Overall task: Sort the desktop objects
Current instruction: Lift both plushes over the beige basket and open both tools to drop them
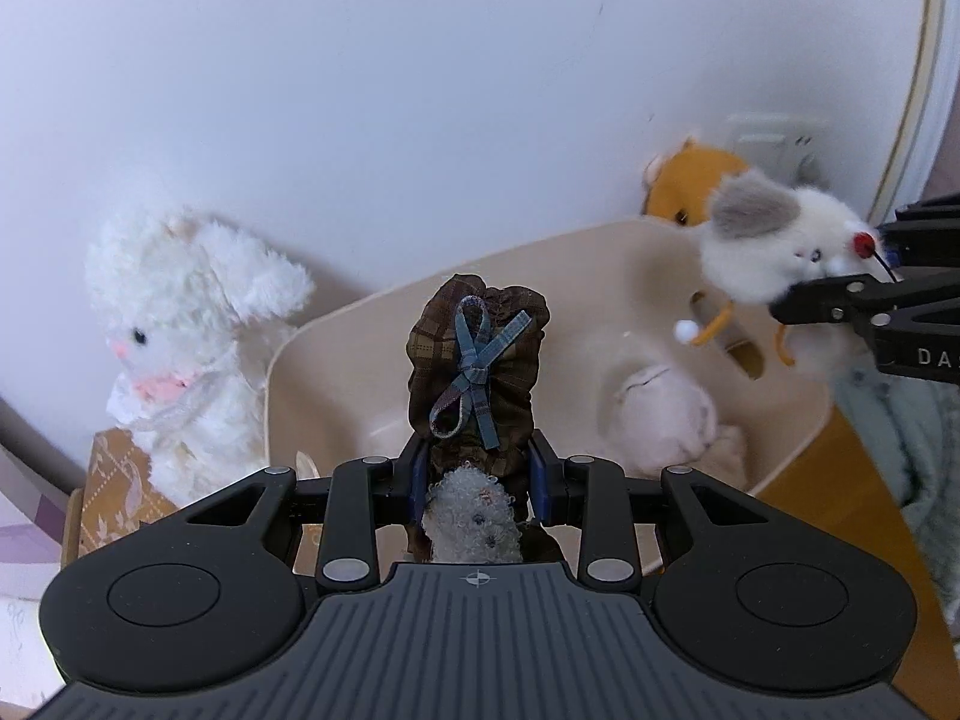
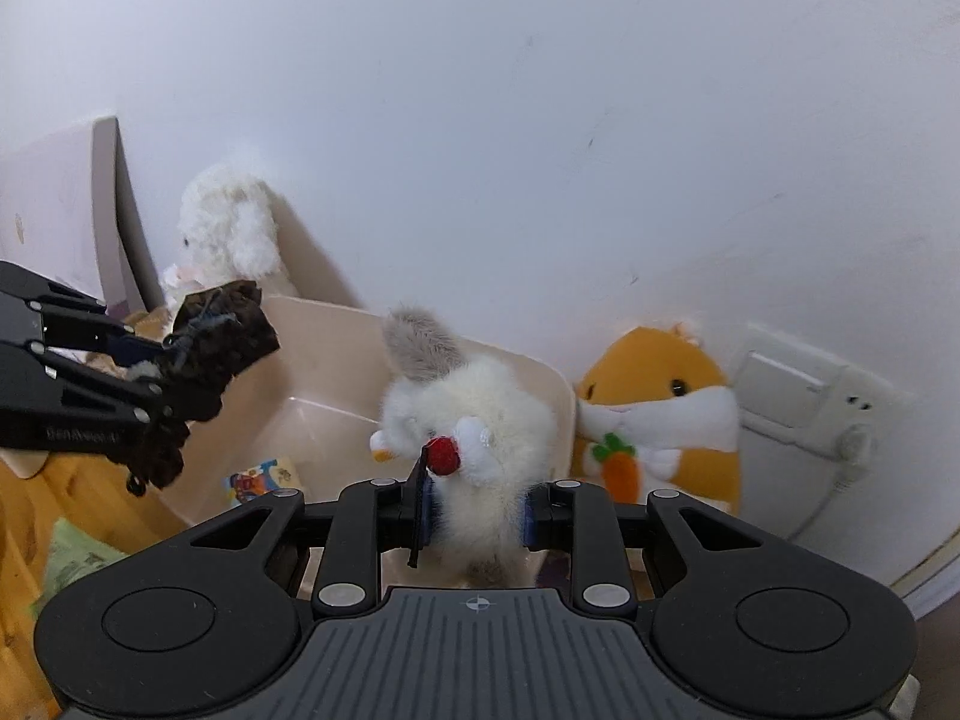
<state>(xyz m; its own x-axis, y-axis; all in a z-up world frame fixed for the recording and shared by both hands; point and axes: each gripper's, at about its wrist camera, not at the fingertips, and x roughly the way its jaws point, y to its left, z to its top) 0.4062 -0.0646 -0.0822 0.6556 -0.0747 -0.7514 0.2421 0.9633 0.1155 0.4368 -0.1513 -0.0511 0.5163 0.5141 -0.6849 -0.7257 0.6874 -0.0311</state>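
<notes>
Brown plaid doll [image 1: 477,354], tied with a blue-grey ribbon bow [image 1: 474,369], sat pinched between the blue pads of the left gripper [image 1: 478,483], curly grey head [image 1: 472,519] nearest the camera, body reaching out over the near rim of the cream bin [image 1: 372,306]. White fluffy toy [image 2: 474,420] with a grey ear and red nose was clamped in the right gripper [image 2: 474,516], jaws narrow around its lower body, held above the bin's right side. Seen from the left wrist, same toy [image 1: 780,240] hung at the right, over the bin's far right corner, gripped by the black fingers [image 1: 840,294]. Inside the bin lay a pale pink plush [image 1: 666,420]; from the right wrist, a small colourful card [image 2: 258,474] showed on the bin floor. White plush lamb [image 1: 186,324] stood left of the bin against the wall, on a patterned brown box [image 1: 114,492]. Orange hamster plush [image 2: 660,414] holding a carrot sat right of the bin, beside a wall socket [image 2: 798,408]. Wooden tabletop [image 1: 840,492] showed at the right of the bin.
</notes>
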